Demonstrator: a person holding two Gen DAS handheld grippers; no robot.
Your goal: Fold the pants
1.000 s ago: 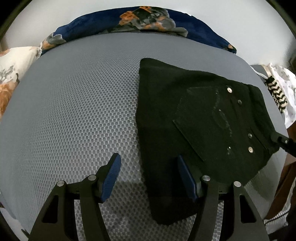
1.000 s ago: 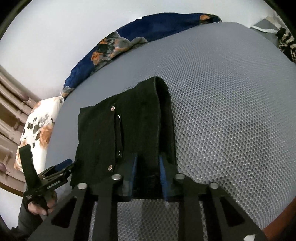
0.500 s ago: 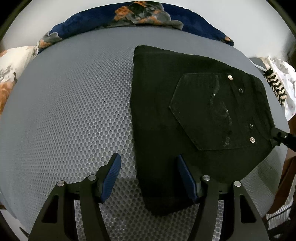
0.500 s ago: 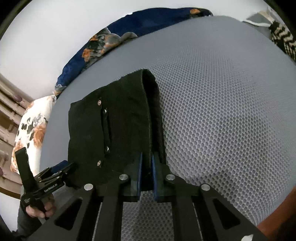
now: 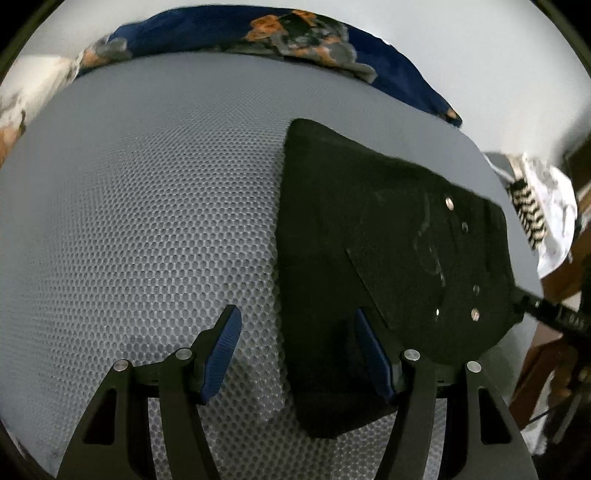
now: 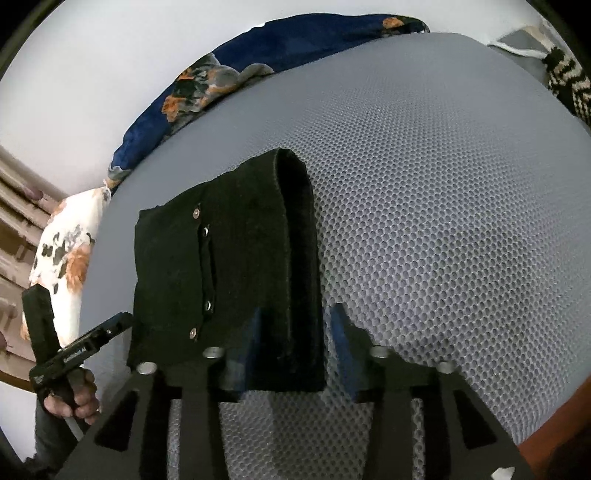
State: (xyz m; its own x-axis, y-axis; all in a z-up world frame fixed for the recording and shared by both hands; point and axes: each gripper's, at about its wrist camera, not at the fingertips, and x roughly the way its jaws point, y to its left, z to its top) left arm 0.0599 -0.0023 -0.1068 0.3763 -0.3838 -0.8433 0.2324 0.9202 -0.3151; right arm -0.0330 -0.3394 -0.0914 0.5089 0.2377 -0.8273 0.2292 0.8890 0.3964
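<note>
The pants (image 5: 369,258) are black, with small silver rivets (image 5: 449,202) and faint pale stitching on the pocket. The mattress (image 5: 147,221) is grey in a fine honeycomb mesh pattern. The blanket (image 5: 295,33) is navy with orange and grey flowers. The pillow (image 6: 66,254) is white with orange and dark blotches. A cloth (image 5: 526,218) has black-and-cream zigzags. The gripper (image 5: 295,354) frames are black, their pads (image 5: 223,347) blue.

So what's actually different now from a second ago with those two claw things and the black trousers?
The right gripper had pinched the folded edge of the black pants; its jaws have now spread and let go. The left gripper stayed open, straddling the pants' near edge. The pants remain folded on the grey mesh mattress.
</note>
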